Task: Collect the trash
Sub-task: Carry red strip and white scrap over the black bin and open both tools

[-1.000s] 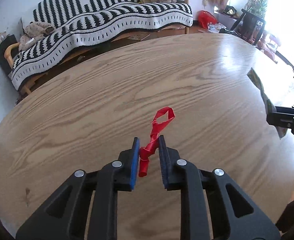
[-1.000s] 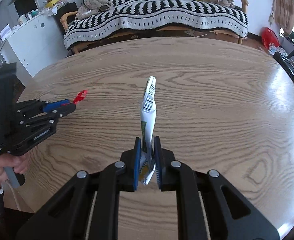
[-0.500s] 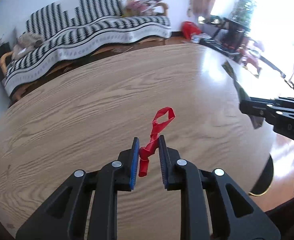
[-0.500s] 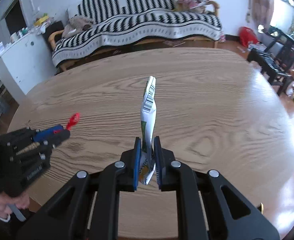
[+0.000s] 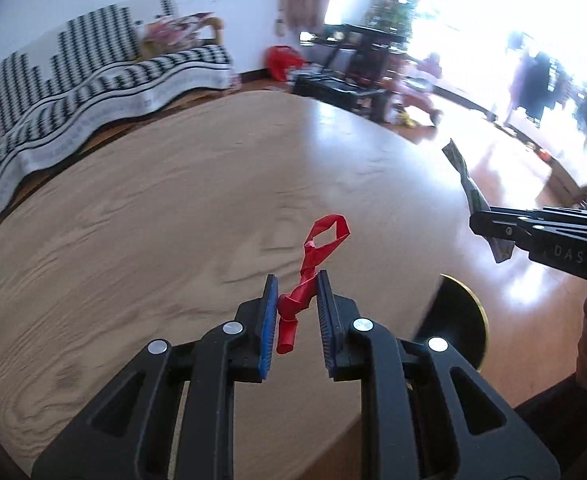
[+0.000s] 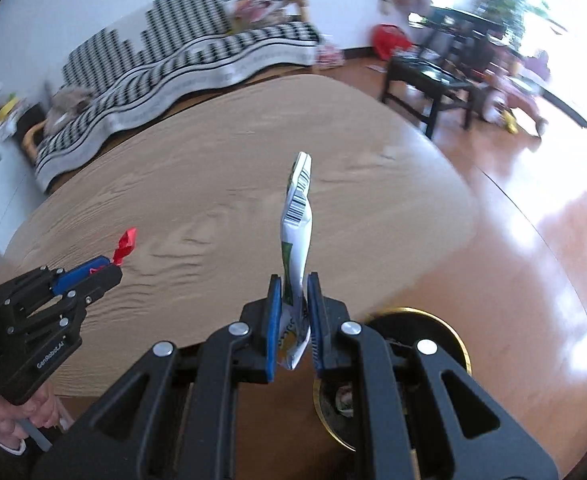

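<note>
My left gripper (image 5: 295, 280) is shut on a twisted red wrapper (image 5: 313, 260), held above the right part of the round wooden table (image 5: 153, 220); the wrapper's loop sticks up past the pads. In the right wrist view the same gripper (image 6: 113, 270) shows at the left with the red wrapper (image 6: 126, 244) poking out. My right gripper (image 6: 294, 280) is shut on a white packet with a barcode (image 6: 298, 216), which stands upright between the pads. The left wrist view shows that gripper (image 5: 478, 224) at the right with the packet (image 5: 463, 172). A black bin with a gold rim (image 6: 445, 324) sits on the floor beneath the right gripper.
The bin (image 5: 459, 320) lies just past the table's right edge. A sofa with a striped black-and-white blanket (image 6: 181, 64) stands behind the table. A dark low table (image 6: 433, 80) and a red bag (image 6: 389, 40) are on the bright wooden floor at the right.
Both grippers have swung to the right across the table with their trash still held. The table's right edge, the floor and the black bin have come into view.
</note>
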Motion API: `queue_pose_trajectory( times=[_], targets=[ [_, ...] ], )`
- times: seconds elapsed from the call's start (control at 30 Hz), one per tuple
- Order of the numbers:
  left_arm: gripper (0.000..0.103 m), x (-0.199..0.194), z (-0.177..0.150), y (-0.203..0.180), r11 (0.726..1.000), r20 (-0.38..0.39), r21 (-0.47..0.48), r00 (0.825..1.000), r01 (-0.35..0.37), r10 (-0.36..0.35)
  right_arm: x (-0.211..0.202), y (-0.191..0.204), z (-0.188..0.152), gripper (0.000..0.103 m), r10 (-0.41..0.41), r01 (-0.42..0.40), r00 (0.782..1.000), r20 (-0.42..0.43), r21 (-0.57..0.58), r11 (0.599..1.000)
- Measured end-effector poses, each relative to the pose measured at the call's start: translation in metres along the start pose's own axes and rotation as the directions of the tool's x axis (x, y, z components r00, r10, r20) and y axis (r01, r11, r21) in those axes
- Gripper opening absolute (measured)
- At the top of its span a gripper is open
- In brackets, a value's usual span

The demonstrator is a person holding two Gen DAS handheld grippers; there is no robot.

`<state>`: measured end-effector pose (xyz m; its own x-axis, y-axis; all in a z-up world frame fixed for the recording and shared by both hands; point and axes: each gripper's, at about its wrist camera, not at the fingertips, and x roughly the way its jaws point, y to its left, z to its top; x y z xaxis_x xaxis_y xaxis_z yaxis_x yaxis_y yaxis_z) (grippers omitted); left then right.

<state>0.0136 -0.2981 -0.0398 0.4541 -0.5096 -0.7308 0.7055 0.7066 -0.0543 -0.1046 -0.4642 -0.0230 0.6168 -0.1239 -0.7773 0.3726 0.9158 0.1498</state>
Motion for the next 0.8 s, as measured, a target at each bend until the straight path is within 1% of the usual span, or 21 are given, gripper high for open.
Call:
queue_pose_trajectory(
  times=[0.2,0.33,0.43,0.53,0.8],
  targets=[
    [0.019,0.022,0.004,-0.040,0.994,-0.010,0.036,0.995,0.104,-0.104,-0.014,-0.056,-0.029,0.014,-0.069,0.070,0.998,-0.016,0.114,0.991],
    [0.019,0.038,0.003,-0.065,0.985,-0.036,0.060,0.987,0.159,-0.157,-0.026,-0.077,-0.046,0.014,-0.092,0.094,0.996,-0.019,0.160,0.983],
    [0.019,0.050,0.000,-0.084,0.978,-0.062,0.088,0.981,0.187,-0.182,-0.020,-0.094,-0.058,0.014,-0.112,0.127,0.990,-0.082,0.197,0.972],
    [0.019,0.063,-0.002,-0.094,0.972,-0.090,0.091,0.974,0.215,-0.207,-0.014,-0.104,-0.064,0.014,-0.114,0.139,0.986,-0.120,0.221,0.965],
    [0.019,0.077,-0.009,-0.113,0.961,-0.125,0.122,0.964,0.250,-0.235,-0.008,-0.108,-0.070,0.014,-0.120,0.152,0.981,-0.154,0.217,0.964]
  ],
)
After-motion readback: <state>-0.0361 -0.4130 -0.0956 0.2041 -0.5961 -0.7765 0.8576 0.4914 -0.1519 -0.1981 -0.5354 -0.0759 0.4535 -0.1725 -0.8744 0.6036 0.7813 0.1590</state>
